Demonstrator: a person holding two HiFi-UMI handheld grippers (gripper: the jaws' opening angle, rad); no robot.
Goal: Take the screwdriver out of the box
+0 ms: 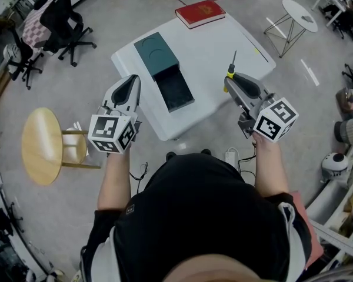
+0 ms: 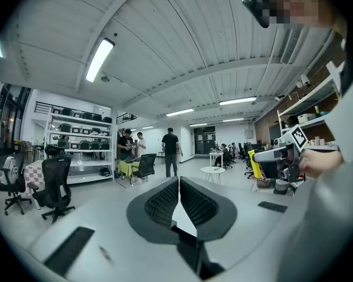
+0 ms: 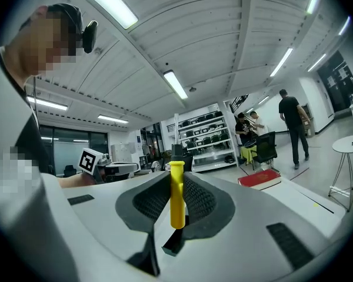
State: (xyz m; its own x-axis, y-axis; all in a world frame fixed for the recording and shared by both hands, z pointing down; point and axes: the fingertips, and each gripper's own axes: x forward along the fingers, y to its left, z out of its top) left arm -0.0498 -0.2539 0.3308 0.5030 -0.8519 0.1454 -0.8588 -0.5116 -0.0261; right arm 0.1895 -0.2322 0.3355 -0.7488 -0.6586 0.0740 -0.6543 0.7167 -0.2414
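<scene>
My right gripper [image 1: 228,81] [image 3: 176,178] is shut on the screwdriver [image 1: 230,70] [image 3: 176,194], its pads pressing the yellow handle. The thin metal shaft [image 1: 234,57] sticks up past the jaws. It hangs above the right half of the white table [image 1: 223,40], to the right of the dark teal box [image 1: 157,54]. The box's drawer [image 1: 175,89] is slid out toward me and looks dark inside. My left gripper [image 1: 133,81] [image 2: 178,184] is shut with nothing between its pads. It hovers just left of the box, near the table's left edge.
A red book [image 1: 200,12] lies at the table's far edge. A round wooden stool [image 1: 42,145] stands on the left, a white round side table [image 1: 300,13] at the far right, and office chairs [image 1: 62,19] at the far left. People stand in the distance [image 2: 170,151].
</scene>
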